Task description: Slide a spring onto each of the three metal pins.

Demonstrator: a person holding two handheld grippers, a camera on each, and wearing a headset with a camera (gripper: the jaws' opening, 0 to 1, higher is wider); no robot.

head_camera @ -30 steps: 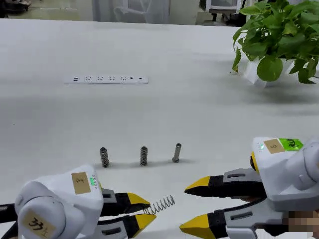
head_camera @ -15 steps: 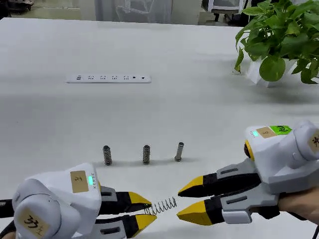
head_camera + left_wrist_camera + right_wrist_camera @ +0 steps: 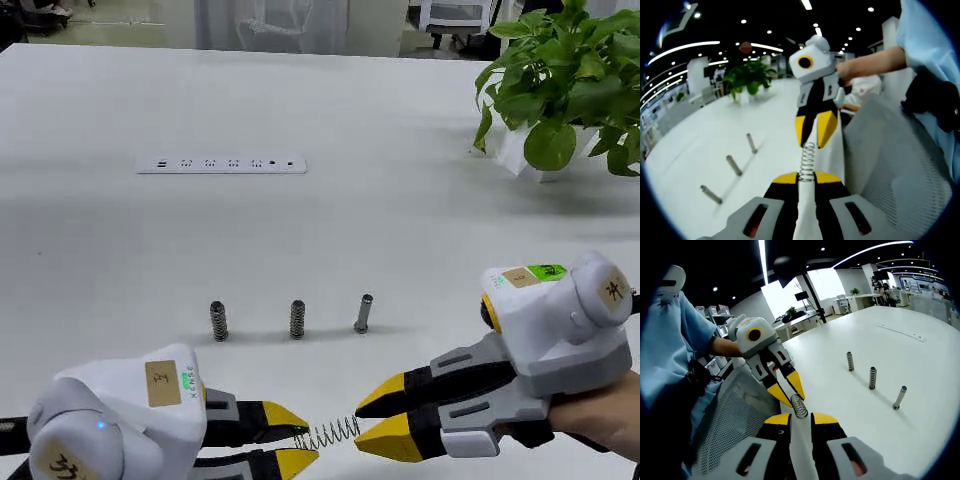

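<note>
An open-plan office: a long white worktop (image 3: 420, 210) with a power strip (image 3: 222, 164) at upper left, a potted plant (image 3: 560, 80) at upper right, recessed ceiling lights (image 3: 744, 21) and a mesh chair (image 3: 890, 165) alongside.

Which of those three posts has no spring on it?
The right-hand pin in the head view, bare metal; the middle pin and left pin wear springs.

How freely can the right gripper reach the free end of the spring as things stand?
Yes, quite freely, it seems: the right gripper has its jaws open just at the free end of the spring, which the left gripper holds by the other end. Nothing lies between.
</note>
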